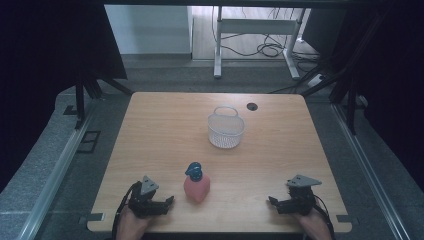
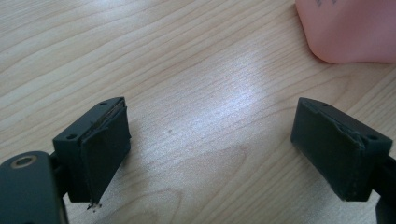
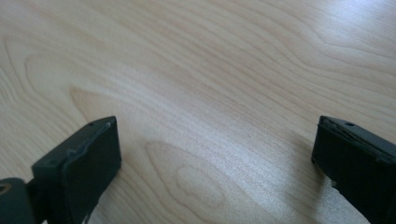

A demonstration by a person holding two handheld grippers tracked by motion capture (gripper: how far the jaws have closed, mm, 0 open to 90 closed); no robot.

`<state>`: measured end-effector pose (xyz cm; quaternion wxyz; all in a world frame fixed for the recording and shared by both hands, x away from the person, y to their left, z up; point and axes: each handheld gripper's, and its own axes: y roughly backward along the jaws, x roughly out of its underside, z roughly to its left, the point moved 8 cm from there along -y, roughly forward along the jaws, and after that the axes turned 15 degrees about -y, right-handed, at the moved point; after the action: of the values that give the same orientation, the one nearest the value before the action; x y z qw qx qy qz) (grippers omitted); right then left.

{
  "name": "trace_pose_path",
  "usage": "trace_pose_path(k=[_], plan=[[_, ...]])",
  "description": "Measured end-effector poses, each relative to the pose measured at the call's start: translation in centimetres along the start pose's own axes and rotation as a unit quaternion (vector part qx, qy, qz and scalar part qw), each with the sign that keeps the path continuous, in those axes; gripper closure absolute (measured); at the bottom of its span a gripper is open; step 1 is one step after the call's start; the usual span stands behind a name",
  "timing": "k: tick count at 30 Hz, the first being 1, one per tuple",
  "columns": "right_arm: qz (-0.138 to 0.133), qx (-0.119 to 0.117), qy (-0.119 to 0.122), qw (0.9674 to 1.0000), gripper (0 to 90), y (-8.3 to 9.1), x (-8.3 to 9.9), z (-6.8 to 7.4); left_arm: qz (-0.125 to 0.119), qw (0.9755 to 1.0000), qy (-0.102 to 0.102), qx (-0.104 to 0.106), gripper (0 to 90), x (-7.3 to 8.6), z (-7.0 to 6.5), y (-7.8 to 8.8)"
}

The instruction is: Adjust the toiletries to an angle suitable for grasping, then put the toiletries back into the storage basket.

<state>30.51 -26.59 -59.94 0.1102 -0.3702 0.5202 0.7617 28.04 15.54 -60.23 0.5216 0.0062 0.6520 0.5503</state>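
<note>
A pink bottle with a blue cap (image 1: 196, 183) stands on the wooden table (image 1: 150, 140) near the front, between my two grippers. Its pink base (image 2: 348, 30) fills the upper right corner of the left gripper view. A white mesh basket (image 1: 226, 127) with a handle sits farther back, near the table's middle. My left gripper (image 1: 167, 202) rests low at the front left, jaws wide apart over bare wood, just left of the bottle. At the front right, my right gripper (image 1: 274, 202) is also open with nothing between its fingers (image 3: 79, 168).
A round cable hole (image 1: 252, 106) lies in the table top behind the basket. Beyond the far edge stand white desk legs (image 1: 218, 45) and loose cables on the floor. Dark curtains and frame posts flank both sides.
</note>
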Motion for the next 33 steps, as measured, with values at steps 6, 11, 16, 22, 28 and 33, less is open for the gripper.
trace_pose_path(k=[6,11,16,22,28,33], plan=[[0.002,-0.001,0.003,1.0,0.0,-0.04,0.0,0.0,0.0,1.0,0.0,0.0,11.4,-0.01,0.01,-0.02],[0.003,-0.002,0.003,1.0,0.0,-0.06,-0.01,-0.01,0.0,1.0,0.001,-0.001,11.2,-0.07,0.02,-0.07],[0.003,-0.001,0.004,1.0,0.0,-0.07,-0.02,-0.01,0.001,1.0,0.003,-0.002,11.2,-0.1,0.03,-0.11],[0.003,-0.001,0.003,1.0,0.0,-0.08,-0.02,0.01,0.001,1.0,0.007,-0.005,11.3,-0.16,0.02,-0.15],[0.003,-0.001,0.003,1.0,0.0,-0.08,-0.02,-0.01,0.006,0.9999,0.01,-0.007,11.3,-0.24,0.01,-0.17],[0.003,-0.001,0.003,1.0,0.0,-0.08,-0.02,0.01,0.01,0.9999,0.01,-0.006,11.8,-0.29,-0.02,-0.14]])
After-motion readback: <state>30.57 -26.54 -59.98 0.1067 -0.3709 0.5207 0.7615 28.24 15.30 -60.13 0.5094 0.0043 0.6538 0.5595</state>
